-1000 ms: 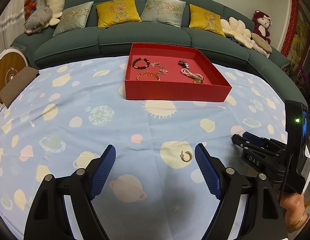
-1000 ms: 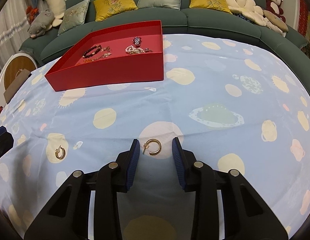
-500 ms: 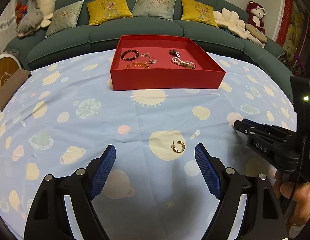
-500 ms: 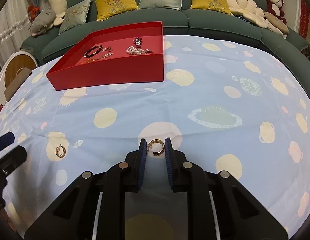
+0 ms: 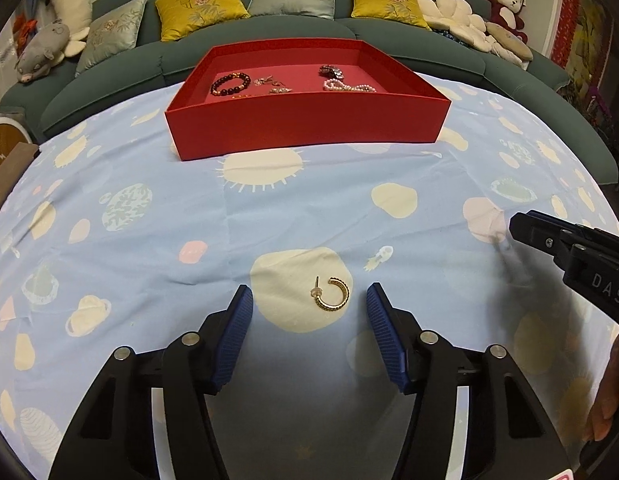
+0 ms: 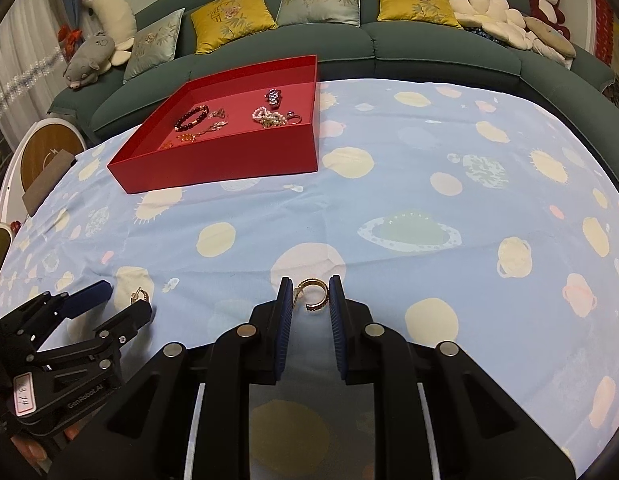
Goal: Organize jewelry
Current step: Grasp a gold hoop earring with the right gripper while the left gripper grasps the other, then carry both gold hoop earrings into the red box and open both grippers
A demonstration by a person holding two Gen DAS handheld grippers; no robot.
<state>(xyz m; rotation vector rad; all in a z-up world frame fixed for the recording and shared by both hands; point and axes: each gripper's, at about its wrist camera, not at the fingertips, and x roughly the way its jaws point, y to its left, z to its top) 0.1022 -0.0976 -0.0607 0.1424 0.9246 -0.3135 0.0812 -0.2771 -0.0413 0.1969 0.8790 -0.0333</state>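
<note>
Earrings, two gold hoops (image 5: 331, 295) (image 6: 314, 295); one red tray (image 5: 305, 124).

The left gripper (image 5: 307, 300) points down toward the cloth, and its two blue pads (image 5: 239, 332) stand apart on either side of a gold hoop earring (image 5: 330, 294). The jaws are closing, but the pads do not touch the earring. The right gripper (image 6: 309, 298) also tilts down, and its blue pads (image 6: 284, 312) are pressed against the two sides of a second gold hoop earring (image 6: 314, 294), gripping it between them. In the left wrist view the right gripper's black frame shows at the right edge, with part of a hand (image 5: 607, 404) below it. In the right wrist view the left gripper sits low on the left.
</note>
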